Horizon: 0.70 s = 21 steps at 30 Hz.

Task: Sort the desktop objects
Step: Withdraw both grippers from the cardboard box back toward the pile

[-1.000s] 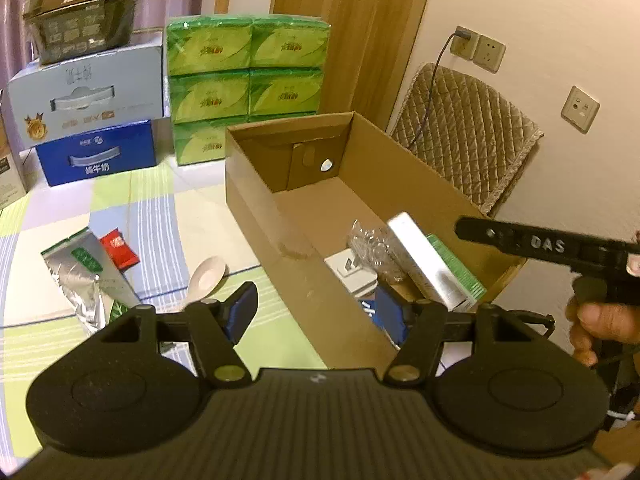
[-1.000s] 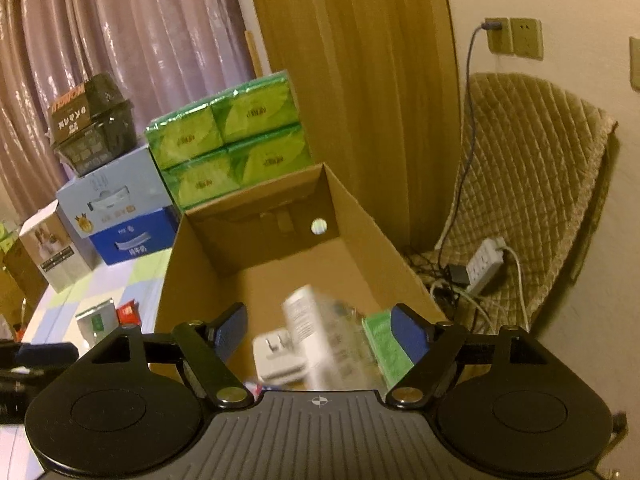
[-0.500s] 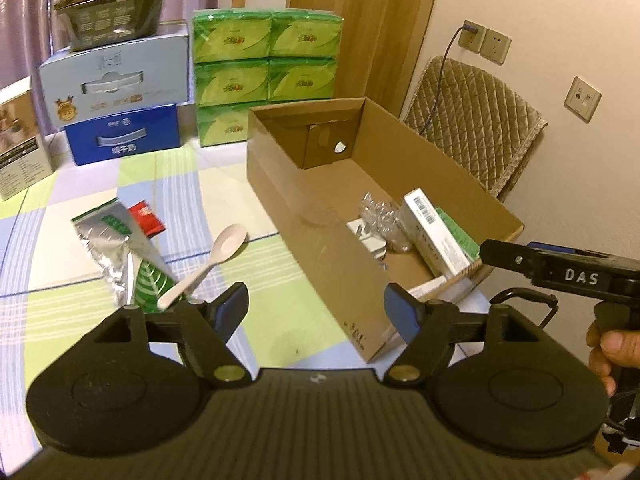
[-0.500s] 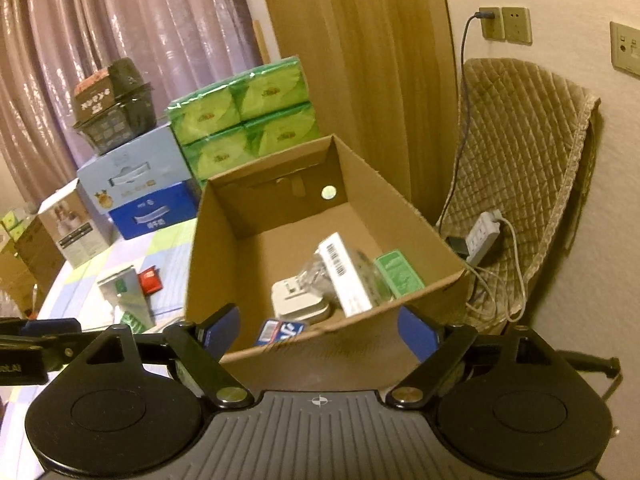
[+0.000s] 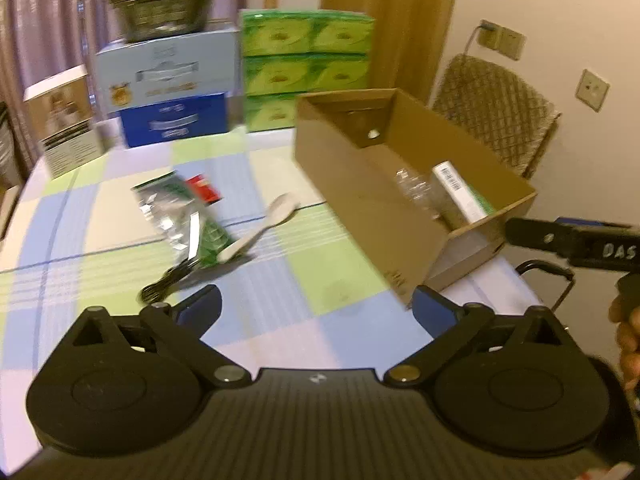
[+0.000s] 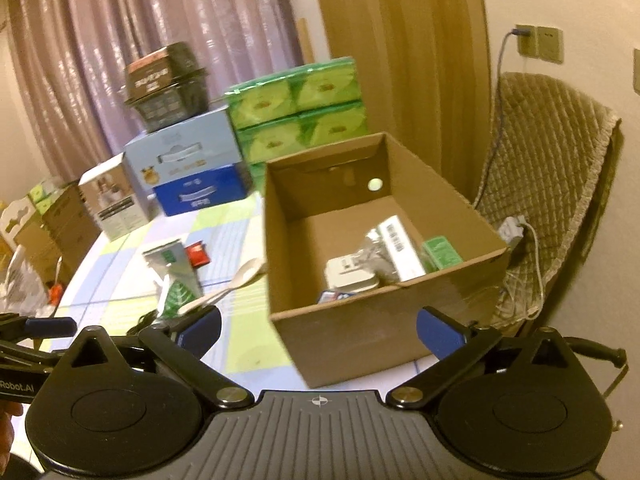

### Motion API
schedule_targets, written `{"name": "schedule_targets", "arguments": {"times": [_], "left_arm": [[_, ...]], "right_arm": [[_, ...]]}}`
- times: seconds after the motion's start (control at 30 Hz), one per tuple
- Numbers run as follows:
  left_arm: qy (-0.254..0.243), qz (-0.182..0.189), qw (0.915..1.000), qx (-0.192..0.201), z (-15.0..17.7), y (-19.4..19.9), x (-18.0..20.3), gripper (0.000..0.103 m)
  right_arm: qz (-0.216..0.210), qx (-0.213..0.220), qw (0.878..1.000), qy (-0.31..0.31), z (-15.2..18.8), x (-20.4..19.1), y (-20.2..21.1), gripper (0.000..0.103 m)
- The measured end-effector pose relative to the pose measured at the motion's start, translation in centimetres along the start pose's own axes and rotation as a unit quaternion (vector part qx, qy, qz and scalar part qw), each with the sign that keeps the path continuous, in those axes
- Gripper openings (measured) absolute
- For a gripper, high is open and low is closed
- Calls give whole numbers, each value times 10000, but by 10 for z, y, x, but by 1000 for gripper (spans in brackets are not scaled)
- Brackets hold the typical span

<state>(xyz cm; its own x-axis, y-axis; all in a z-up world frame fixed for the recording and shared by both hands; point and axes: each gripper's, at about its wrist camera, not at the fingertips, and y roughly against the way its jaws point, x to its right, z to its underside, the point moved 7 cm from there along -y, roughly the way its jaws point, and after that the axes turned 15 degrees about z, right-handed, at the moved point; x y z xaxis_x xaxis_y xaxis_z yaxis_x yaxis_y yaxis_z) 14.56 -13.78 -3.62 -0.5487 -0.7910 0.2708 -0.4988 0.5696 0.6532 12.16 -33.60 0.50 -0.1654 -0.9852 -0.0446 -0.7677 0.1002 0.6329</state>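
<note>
An open cardboard box (image 6: 360,336) (image 5: 360,204) stands on the checked tablecloth. Inside it lie a white carton (image 6: 400,246) (image 5: 456,190), a green packet (image 6: 442,250), a white plug adapter (image 6: 352,274) and crinkled clear plastic (image 5: 412,186). Left of the box lie a pale spoon (image 5: 260,232) (image 6: 230,284), a silver and green sachet (image 5: 176,212) (image 6: 172,268), a red sachet (image 5: 204,192) (image 6: 198,254) and a black cable (image 5: 168,284). My left gripper (image 5: 316,308) is open above the cloth, empty. My right gripper (image 6: 318,330) is open in front of the box, empty.
Green tissue packs (image 5: 304,64), a pale and blue milk carton case (image 5: 172,88), a dark basket (image 5: 160,4) and a small white box (image 5: 64,120) line the table's far edge. A quilted chair (image 6: 552,184) with a power strip (image 6: 512,228) stands right of the box.
Both grippers have pulled back from the box and stayed open. The white carton, in mid-air between my right fingers a second ago, now lies in the box.
</note>
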Motion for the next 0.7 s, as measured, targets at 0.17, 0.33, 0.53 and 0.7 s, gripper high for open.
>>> {"name": "schedule_targets", "arguments": {"times": [0.17,0.33,0.53,0.7], "left_arm": [[32,-282,9996,43,18,26,-24,101],[67,-495,9988,2,33,46,-49,101],[65,-589,9982,-124,46,52,-72,101],[-306,-427,9980,-347,50,47,-77,101]], "right_arm": [[-227,-48,9996,140,9,-22,6,101],[-338,-140,9987,367,22,-41,7,101],[-480,-134,9957,779,34,-64,7,101],[-680,84,9839,1649,39,-90,4,101]]}}
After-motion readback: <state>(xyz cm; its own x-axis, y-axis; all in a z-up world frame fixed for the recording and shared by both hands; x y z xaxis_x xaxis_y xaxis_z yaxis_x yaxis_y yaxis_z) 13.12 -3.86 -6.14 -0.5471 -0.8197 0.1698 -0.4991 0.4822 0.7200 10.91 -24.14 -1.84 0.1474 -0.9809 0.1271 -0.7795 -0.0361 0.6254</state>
